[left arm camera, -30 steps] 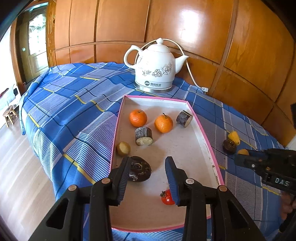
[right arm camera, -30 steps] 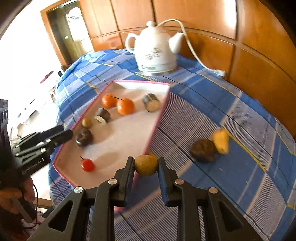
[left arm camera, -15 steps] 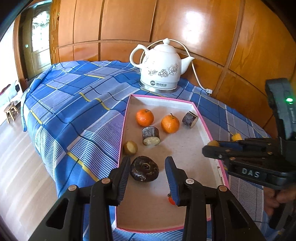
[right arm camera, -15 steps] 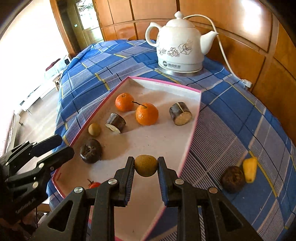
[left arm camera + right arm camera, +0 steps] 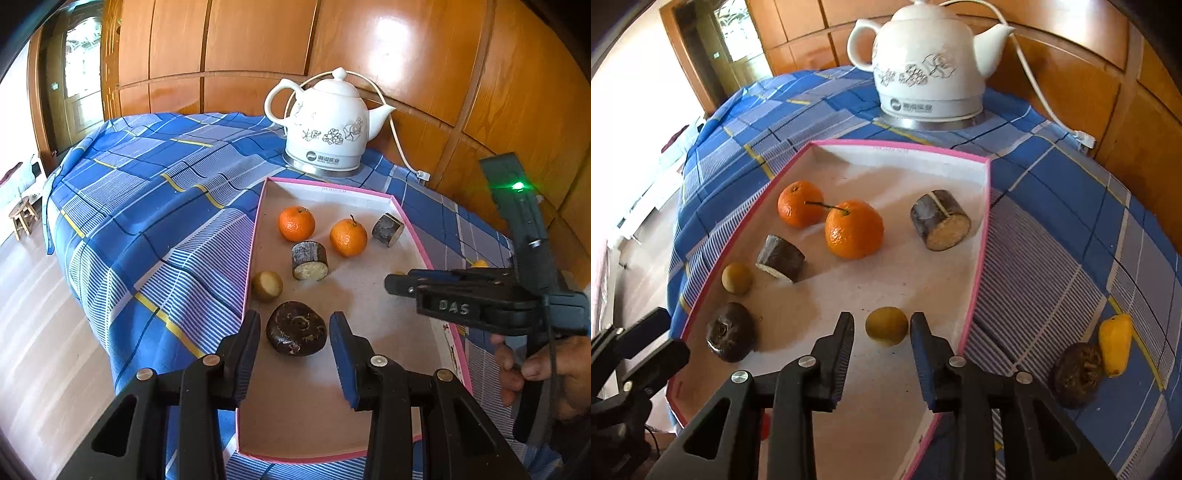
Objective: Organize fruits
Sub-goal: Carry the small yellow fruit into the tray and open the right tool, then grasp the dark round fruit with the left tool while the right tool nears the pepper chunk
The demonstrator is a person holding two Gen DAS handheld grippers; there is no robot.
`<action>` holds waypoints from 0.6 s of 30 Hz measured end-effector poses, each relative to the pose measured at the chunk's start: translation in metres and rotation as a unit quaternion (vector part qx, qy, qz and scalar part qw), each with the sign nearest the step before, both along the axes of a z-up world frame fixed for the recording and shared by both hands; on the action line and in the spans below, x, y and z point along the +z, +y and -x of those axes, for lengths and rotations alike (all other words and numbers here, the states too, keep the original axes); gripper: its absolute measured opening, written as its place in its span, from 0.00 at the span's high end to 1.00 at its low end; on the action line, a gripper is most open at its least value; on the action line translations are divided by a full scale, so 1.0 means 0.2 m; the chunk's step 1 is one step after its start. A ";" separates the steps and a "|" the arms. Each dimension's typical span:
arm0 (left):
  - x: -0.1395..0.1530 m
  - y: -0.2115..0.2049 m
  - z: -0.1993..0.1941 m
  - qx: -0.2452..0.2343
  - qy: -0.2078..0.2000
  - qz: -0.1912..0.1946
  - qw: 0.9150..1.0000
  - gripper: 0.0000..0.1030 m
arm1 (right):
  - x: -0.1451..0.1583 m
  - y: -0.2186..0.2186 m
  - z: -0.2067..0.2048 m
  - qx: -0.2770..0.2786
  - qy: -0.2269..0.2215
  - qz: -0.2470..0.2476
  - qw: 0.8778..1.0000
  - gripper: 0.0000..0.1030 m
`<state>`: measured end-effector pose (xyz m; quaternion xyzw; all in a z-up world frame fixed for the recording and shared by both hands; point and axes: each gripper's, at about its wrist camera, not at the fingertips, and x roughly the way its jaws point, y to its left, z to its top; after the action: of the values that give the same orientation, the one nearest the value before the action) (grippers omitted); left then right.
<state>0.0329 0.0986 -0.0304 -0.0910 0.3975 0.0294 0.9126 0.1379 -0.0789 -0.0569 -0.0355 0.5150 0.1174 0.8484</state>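
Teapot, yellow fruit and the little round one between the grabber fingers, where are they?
teapot (image 5: 929, 70), right wrist view, its flowered belly.
yellow fruit (image 5: 1114, 343), right wrist view, its middle.
little round fruit (image 5: 886, 326), right wrist view, its top.

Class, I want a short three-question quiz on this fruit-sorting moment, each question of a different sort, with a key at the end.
1. True or false: the right gripper is clamped on the small round yellow-brown fruit.
2. Multiple choice: how many round orange tangerines lie in the pink-rimmed shallow cardboard tray? A one, B two, C three.
3. Fill in: outside the tray, on the blue plaid tablecloth, a dark wrinkled round fruit lies beside a ____ fruit piece.

Key: 1 false, its fingers stand apart from the fruit, which rests in the tray. 2 B. 3 yellow.
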 end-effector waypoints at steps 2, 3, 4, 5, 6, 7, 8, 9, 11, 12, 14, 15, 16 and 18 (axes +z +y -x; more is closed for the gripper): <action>0.00 0.00 0.00 -0.001 0.000 0.000 1.000 0.62 | 0.02 -0.02 0.02 -0.005 -0.003 -0.008 1.000 0.67; 0.00 -0.01 0.00 -0.002 0.000 0.000 1.000 0.62 | 0.04 -0.02 0.04 -0.007 -0.004 -0.014 1.000 0.67; 0.01 -0.01 0.00 -0.003 -0.001 0.000 1.000 0.62 | 0.05 -0.03 0.05 -0.008 -0.007 -0.019 1.000 0.67; 0.01 -0.02 0.01 -0.004 -0.002 -0.001 1.000 0.62 | 0.06 -0.03 0.06 -0.009 -0.009 -0.022 1.000 0.66; 0.01 -0.02 0.01 -0.006 -0.004 -0.002 1.000 0.62 | 0.08 -0.04 0.08 -0.011 -0.014 -0.024 1.000 0.66; 0.02 -0.02 0.01 -0.007 -0.005 -0.002 1.000 0.62 | 0.09 -0.04 0.10 -0.012 -0.018 -0.026 0.999 0.66; 0.03 -0.03 0.02 -0.008 -0.007 -0.003 1.000 0.62 | 0.11 -0.05 0.12 -0.013 -0.022 -0.030 0.999 0.66; 0.03 -0.03 0.02 -0.009 -0.008 -0.005 1.000 0.62 | 0.12 -0.05 0.14 -0.014 -0.025 -0.031 0.999 0.66; 0.04 -0.04 0.02 -0.012 -0.010 -0.007 1.000 0.62 | 0.15 -0.07 0.17 -0.017 -0.032 -0.029 0.999 0.66; 0.04 -0.05 0.03 -0.013 -0.011 -0.007 1.000 0.62 | 0.16 -0.08 0.19 -0.018 -0.036 -0.027 0.999 0.66; 0.05 -0.06 0.03 -0.016 -0.012 -0.008 1.000 0.62 | 0.17 -0.10 0.22 -0.021 -0.039 -0.026 0.999 0.66; 0.05 -0.07 0.03 -0.018 -0.012 -0.009 1.000 0.62 | 0.18 -0.12 0.23 -0.023 -0.041 -0.026 0.999 0.66; 0.05 -0.08 0.04 -0.020 -0.013 -0.009 1.000 0.62 | 0.18 -0.13 0.25 -0.025 -0.043 -0.026 0.998 0.66; 0.06 -0.09 0.04 -0.026 -0.013 -0.011 1.000 0.62 | 0.20 -0.15 0.28 -0.029 -0.046 -0.026 0.998 0.66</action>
<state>0.0242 0.0800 -0.0190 -0.0708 0.3873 0.0089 0.9192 0.0813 -0.1096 -0.0178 -0.0044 0.4731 0.1045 0.8748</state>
